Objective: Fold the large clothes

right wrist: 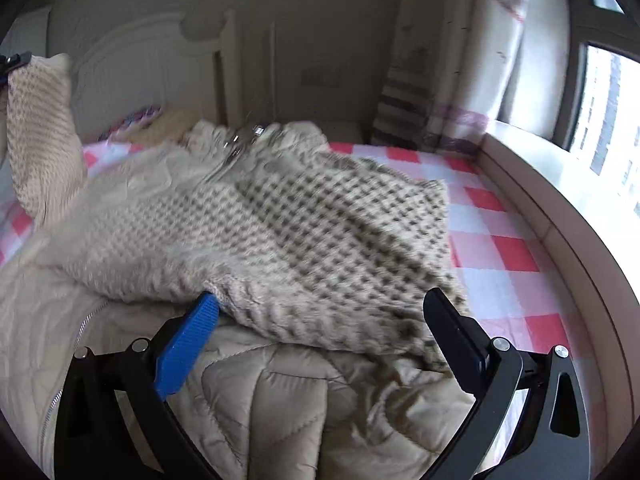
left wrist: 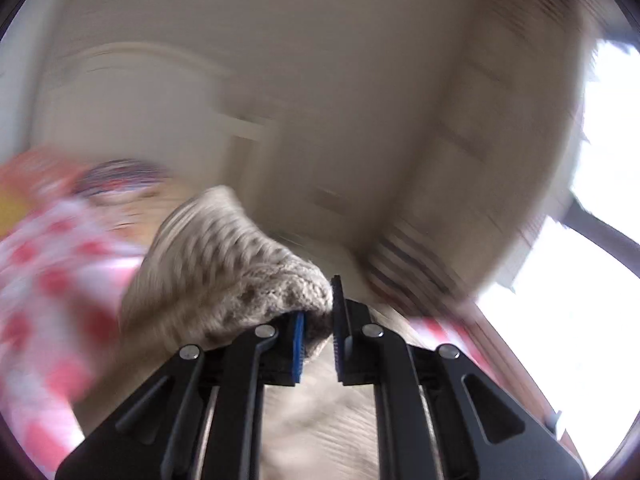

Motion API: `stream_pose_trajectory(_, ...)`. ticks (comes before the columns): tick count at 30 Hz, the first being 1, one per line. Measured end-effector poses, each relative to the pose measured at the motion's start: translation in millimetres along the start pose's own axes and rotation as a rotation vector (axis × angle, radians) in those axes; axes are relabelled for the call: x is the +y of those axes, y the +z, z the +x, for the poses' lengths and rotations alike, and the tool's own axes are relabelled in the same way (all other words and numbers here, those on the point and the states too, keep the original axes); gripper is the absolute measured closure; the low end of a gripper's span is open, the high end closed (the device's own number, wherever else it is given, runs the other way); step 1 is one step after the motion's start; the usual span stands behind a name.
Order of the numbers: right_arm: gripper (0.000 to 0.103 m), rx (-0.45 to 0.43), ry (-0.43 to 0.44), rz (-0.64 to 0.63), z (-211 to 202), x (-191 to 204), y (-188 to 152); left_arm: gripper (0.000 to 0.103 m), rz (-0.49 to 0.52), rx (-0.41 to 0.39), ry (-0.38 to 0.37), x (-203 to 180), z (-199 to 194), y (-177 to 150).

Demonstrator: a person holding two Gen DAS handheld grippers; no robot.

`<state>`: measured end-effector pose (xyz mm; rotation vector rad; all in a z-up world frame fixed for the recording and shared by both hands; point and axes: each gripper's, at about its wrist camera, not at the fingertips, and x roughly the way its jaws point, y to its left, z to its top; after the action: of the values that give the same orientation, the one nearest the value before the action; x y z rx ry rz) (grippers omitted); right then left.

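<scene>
**Sweater Lifted, Folding Only Just Begun**

A big knitted sweater [right wrist: 280, 220] lies on a bed [right wrist: 512, 216] with a red and white checked sheet. The sweater is cream with small dark dots. Part of it rests on top of a puffy beige quilted jacket [right wrist: 256, 400] that has a zipper down one side. Behind the bed there is a white headboard [right wrist: 132, 68], and a curtain [right wrist: 480, 60] hangs beside a window [right wrist: 608, 128].

The left gripper [left wrist: 318, 328] is pinched nearly closed. Its fingers [left wrist: 298, 344] hold a thick bit of the sweater's edge. In the right wrist view, that piece of sweater is held up high at the far left, above the bed. The left wrist view is very blurry, so it is hard to tell which part of the sweater it is. It may be a sleeve.

The right gripper [right wrist: 320, 308] is wide open and holds nothing. Its blue finger sits just by the near edge of the sweater, and its black finger is beside the other end of that same edge. It hangs right over the hem, close to the cloth.

The job looks like it is near the start. The sweater is still rumpled and spread out, and no neat fold shows. The jacket under it is crumpled too. Both still need folding. The sweater probably needs to be laid flat first.
</scene>
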<state>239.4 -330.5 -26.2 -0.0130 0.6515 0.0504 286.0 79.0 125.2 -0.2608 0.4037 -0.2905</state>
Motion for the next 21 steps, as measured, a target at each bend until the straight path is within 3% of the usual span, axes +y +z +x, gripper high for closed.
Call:
stream_pose_trajectory(1, 0.005, -0.017, -0.005, 0.033, -4, -7, 0, 0.082, 0.061, 0.063, -0.058, -31, 14, -15)
stream_pose_trajectory(2, 0.005, -0.031, 0.0, 0.077, -7, -15, -1, 0.062, 0.104, 0.113, -0.102, -55, 26, -30)
stream_pose_trajectory(3, 0.005, -0.035, 0.011, 0.12, -8, -24, -2, 0.031, 0.142, 0.161, -0.139, -77, 37, -50)
stream_pose_trajectory(4, 0.005, -0.031, 0.022, 0.158, -8, -31, -3, 0.02, 0.162, 0.181, -0.147, -85, 43, -60)
stream_pose_trajectory(5, 0.005, -0.021, 0.034, 0.206, -7, -41, -4, 0.015, 0.195, 0.177, -0.142, -96, 44, -75)
stream_pose_trajectory(7, 0.005, -0.001, 0.057, 0.296, -4, -58, -8, 0.015, 0.227, 0.163, -0.135, -99, 40, -93)
stream_pose_trajectory(10, 0.005, 0.005, 0.099, 0.417, -1, -79, -15, 0.014, 0.16, 0.12, -0.091, -71, 21, -102)
stream_pose_trajectory(13, 0.005, -0.001, 0.129, 0.48, 0, -90, -19, 0.011, -0.002, 0.079, 0.089, -1, -8, -104)
stream_pose_trajectory(16, 0.005, -0.008, 0.137, 0.475, -1, -89, -19, 0.011, -0.158, 0.138, 0.263, 73, -26, -114)
stream_pose_trajectory(18, 0.005, -0.006, 0.136, 0.465, -1, -87, -18, 0.012, -0.19, 0.154, 0.337, 101, -35, -124)
stream_pose_trajectory(21, 0.005, 0.008, 0.132, 0.462, 0, -86, -18, 0.012, -0.122, 0.21, 0.438, 116, -39, -132)
